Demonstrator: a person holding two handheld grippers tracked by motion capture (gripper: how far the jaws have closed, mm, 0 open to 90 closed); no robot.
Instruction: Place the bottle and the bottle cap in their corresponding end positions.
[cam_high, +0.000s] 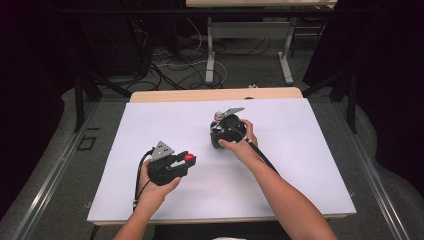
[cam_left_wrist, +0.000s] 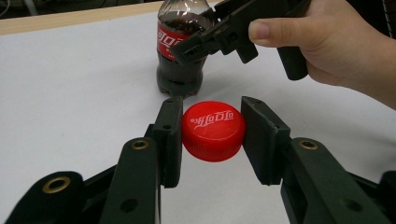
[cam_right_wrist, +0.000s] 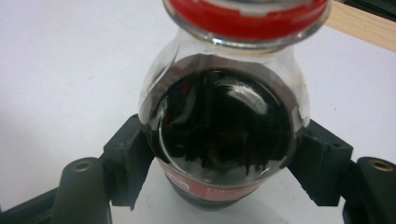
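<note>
A small cola bottle (cam_left_wrist: 180, 56) with a red label stands upright on the white tabletop (cam_high: 310, 150). My right gripper (cam_right_wrist: 219, 156) is shut on it at label height, one pad on each side of the dark body (cam_right_wrist: 219, 121). In the high view the bottle's neck (cam_high: 218, 116) pokes up beyond that gripper (cam_high: 223, 134) and looks bare of a cap. A red screw cap (cam_left_wrist: 213, 130), logo up, is pinched between the pads of my left gripper (cam_left_wrist: 211, 133), just above the table. From above, that gripper (cam_high: 187, 161) and the cap (cam_high: 189, 157) sit left of and nearer than the bottle.
The white sheet covers a wooden table whose far edge (cam_high: 215, 95) shows bare wood. Both forearms (cam_high: 285, 200) come in from the near edge. Beyond the table are floor cables (cam_high: 170, 67) and the legs of another table (cam_high: 210, 55).
</note>
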